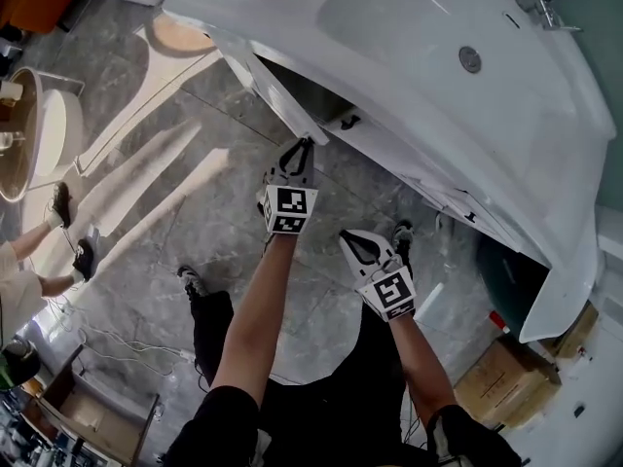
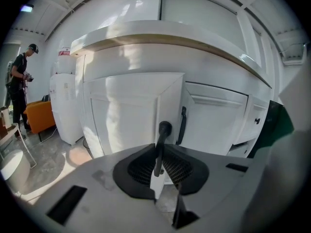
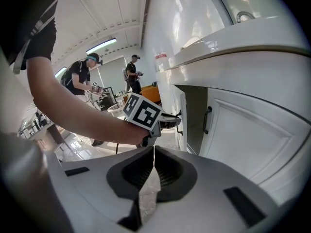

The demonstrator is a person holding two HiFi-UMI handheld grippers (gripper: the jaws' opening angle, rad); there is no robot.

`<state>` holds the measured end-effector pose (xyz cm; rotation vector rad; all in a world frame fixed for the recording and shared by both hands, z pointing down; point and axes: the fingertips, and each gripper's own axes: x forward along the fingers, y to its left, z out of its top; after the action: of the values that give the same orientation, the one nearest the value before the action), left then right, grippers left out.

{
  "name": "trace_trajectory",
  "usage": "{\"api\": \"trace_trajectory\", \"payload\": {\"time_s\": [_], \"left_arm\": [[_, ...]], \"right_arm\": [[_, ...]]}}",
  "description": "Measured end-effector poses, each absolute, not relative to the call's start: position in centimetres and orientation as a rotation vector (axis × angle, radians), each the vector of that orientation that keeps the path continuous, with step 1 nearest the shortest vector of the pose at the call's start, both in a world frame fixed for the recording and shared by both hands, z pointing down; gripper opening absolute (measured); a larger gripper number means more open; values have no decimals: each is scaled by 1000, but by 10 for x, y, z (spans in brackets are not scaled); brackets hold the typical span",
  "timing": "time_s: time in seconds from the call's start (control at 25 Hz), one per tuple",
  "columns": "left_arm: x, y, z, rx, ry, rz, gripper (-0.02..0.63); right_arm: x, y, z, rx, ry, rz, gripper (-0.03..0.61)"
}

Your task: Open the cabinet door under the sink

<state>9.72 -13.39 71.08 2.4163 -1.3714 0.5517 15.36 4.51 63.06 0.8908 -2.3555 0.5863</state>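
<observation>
Grey marble floor (image 1: 185, 202) lay unobstructed toward seven and nine o'clock of the vanity in the head view, while cardboard boxes (image 1: 501, 377) crowded the five o'clock corner. Overhead, the white sink (image 1: 409, 37) overhung the cabinet. The cabinet door (image 2: 126, 115) stood ajar, its free edge turned toward the left gripper view, with a dark gap (image 1: 311, 90) behind it at one o'clock. The left gripper (image 2: 159, 154) was clenched on the door's black handle (image 2: 163, 130), pads pressing both sides. The right gripper (image 3: 154, 152) hung at four o'clock of the left, jaws together on nothing, clear of the neighbouring door (image 3: 252, 130). A bystander (image 2: 19, 76) stood well apart at nine o'clock.
</observation>
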Motion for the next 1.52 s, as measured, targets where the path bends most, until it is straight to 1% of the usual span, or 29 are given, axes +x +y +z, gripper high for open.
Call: {"api": "trace_trajectory", "payload": {"time_s": [0.2,0.44,0.72,1.08,1.52], "left_arm": [[78,-120,711,2441,-1328,582,51],[59,-106,712,2426,-1328,568,51],[34,-96,712,2428,-1334,575,49],[-10,-81,714,2458,-1367,656,44],[-84,-84,709,2339,-1516,622,34]], "right_arm": [[120,54,627,963,-2385,638,63],[86,76,635,913,-2380,683,63],[78,80,648,881,-2361,700,63],[46,73,641,824,-2405,668,63],[20,75,641,691,-2407,634,63]]}}
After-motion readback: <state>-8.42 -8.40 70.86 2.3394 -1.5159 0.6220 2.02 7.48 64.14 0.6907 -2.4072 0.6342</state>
